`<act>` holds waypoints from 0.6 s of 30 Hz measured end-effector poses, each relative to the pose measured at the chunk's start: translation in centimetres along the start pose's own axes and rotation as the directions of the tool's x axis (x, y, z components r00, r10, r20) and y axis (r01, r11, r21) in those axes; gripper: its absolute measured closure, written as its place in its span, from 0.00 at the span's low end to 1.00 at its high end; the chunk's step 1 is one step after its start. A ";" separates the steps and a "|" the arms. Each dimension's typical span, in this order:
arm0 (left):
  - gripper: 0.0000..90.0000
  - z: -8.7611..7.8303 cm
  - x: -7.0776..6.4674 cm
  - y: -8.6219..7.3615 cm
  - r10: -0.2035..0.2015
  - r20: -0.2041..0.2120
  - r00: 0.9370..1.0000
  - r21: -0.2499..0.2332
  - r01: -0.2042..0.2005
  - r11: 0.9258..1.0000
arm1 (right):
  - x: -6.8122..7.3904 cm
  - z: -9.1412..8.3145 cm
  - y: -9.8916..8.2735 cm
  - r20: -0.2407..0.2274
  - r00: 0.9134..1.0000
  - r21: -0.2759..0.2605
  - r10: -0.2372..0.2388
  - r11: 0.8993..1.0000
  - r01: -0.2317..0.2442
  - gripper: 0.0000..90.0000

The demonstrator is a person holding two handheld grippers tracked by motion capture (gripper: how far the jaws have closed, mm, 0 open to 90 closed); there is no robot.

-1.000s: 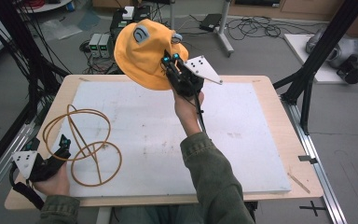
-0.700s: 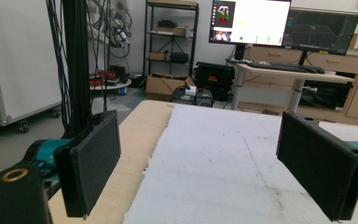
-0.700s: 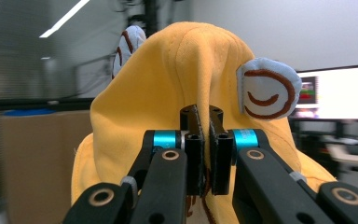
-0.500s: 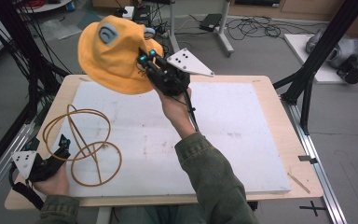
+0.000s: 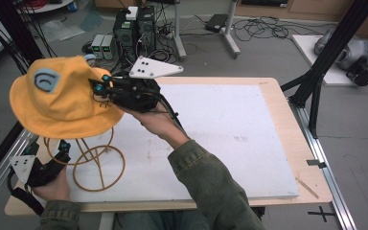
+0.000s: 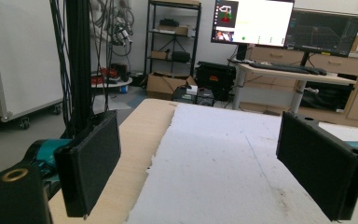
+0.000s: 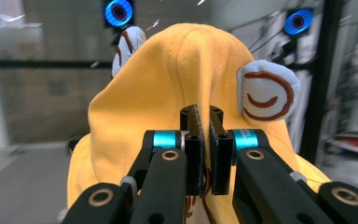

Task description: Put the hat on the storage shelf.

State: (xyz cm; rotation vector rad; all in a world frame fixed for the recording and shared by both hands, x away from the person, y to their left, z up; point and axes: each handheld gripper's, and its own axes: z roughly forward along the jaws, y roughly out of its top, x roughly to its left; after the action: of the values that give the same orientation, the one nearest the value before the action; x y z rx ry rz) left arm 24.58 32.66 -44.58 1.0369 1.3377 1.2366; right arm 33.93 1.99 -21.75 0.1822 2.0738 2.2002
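Right gripper (image 5: 100,88) clamped on the yellow hat (image 5: 60,98), carrying it over the wire stand (image 5: 91,158). Left gripper (image 5: 60,151) wide, empty. Next: lower the hat onto the stand below.

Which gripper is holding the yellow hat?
The right gripper, with its jaws pinched shut on the yellow hat above the wire stand. The left gripper sits open at the table's near corner, holding nothing.
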 end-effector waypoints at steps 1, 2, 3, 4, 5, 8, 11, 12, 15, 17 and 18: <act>0.16 0.0 0.0 0.0 0.001 0.001 1.000 0.000 -0.001 1.000 | 0.1 0.2 0.0 -0.015 1.000 0.014 -0.004 1.000 0.004 0.98; 0.16 0.0 0.0 0.0 -0.001 0.001 1.000 0.002 0.001 1.000 | 0.1 0.2 0.0 -0.015 1.000 0.014 -0.004 1.000 0.004 0.98; 0.16 0.0 0.0 0.0 -0.003 0.001 1.000 0.000 0.003 1.000 | 0.5 0.8 -0.3 -0.068 0.998 0.072 0.010 0.997 -0.005 0.98; 0.16 0.0 0.0 0.0 -0.001 0.000 1.000 0.000 0.001 1.000 | 0.5 0.8 -0.3 -0.068 0.998 0.072 0.010 0.997 -0.005 0.98; 0.16 0.0 0.0 0.0 -0.005 -0.001 1.000 0.000 0.005 1.000 | 0.6 1.3 -0.7 -0.104 0.994 0.125 0.028 0.992 -0.015 0.98; 0.16 0.0 0.1 0.0 -0.004 -0.002 1.000 0.002 0.004 1.000 | 0.8 1.9 -1.3 -0.132 0.991 0.203 0.028 0.979 0.000 0.98; 0.16 0.0 0.3 -0.1 -0.016 -0.010 1.000 0.001 0.016 1.000 | 0.9 2.4 -1.9 -0.145 0.989 0.232 0.037 0.973 -0.002 0.98; 0.16 0.0 0.3 -0.1 -0.016 -0.010 1.000 0.001 0.016 1.000 | 0.9 2.4 -1.9 -0.145 0.989 0.232 0.037 0.973 -0.002 0.98; 0.16 0.0 0.4 -0.1 -0.021 -0.017 1.000 -0.002 0.021 1.000 | 1.0 2.7 -2.2 -0.149 0.988 0.241 0.036 0.970 0.001 0.98; 0.16 0.0 0.4 0.0 -0.022 -0.017 1.000 -0.004 0.021 1.000 | 0.9 2.8 -2.6 -0.148 0.988 0.255 0.043 0.967 -0.004 0.98; 0.16 0.0 0.4 0.0 -0.022 -0.017 1.000 -0.004 0.021 1.000 | 0.8 2.8 -2.7 -0.149 0.988 0.255 0.042 0.967 -0.003 0.98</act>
State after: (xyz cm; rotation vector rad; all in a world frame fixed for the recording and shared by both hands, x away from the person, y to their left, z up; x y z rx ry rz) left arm 24.49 33.09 -44.65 1.0089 1.3562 1.2340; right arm 33.62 5.00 -24.26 0.0595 2.4468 2.0102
